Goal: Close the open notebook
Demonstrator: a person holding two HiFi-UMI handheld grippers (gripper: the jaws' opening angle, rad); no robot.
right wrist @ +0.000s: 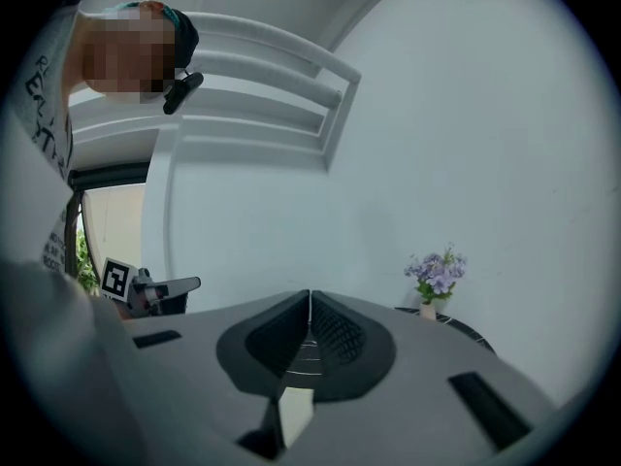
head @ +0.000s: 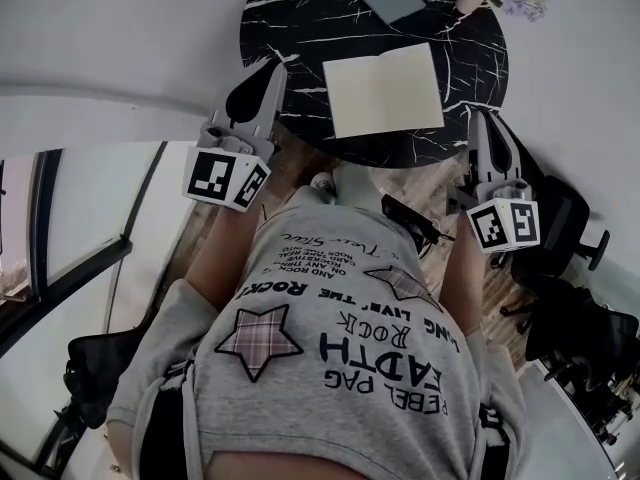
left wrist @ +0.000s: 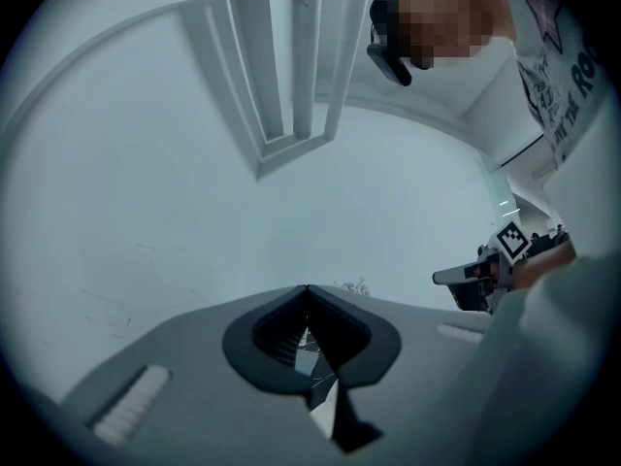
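open notebook point(head: 385, 90), long axis nine-to-three, lies at ten o'clock from your nearer right hand-held gripper point(head: 483, 133); it and your left hand-held gripper point(head: 262, 86) are pinched closed, empty.

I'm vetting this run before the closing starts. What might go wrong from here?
The left gripper and right gripper both have shut jaws, so flipping a page by nudging may slide the open notebook across the table instead. The notebook lies near the table's near rim; a push that way might tip it off. A wide sweep may topple the flower vase at the far edge.
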